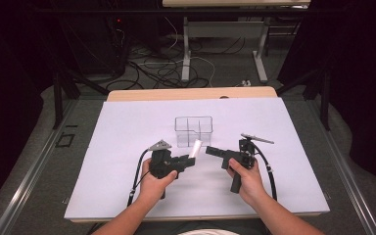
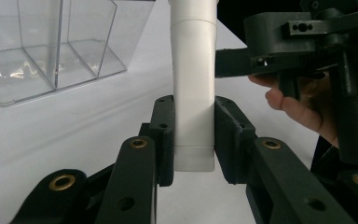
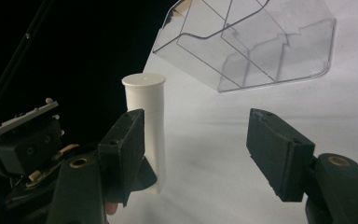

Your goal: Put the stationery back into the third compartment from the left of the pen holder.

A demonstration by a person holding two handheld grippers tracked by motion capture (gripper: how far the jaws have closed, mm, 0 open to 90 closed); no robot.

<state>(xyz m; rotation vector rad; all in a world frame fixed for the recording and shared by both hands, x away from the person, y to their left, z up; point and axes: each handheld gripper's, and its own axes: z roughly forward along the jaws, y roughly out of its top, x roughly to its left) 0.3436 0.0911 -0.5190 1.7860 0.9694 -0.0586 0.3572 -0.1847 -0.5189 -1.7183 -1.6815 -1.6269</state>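
Near the clear organiser (image 1: 193, 130), left hand-held gripper (image 1: 190, 160) clamps a white tube (image 1: 195, 148); right hand-held gripper (image 1: 210, 150) gapes apart.

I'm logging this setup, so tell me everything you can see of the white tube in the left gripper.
The white tube is a smooth, matte cylinder that looks like plastic, with a flat, slightly flanged cap at one end and a seam around its body. The left gripper clamps it near its lower end, a pad on each side, lifted above the white table sheet and leaning toward the clear divided box.
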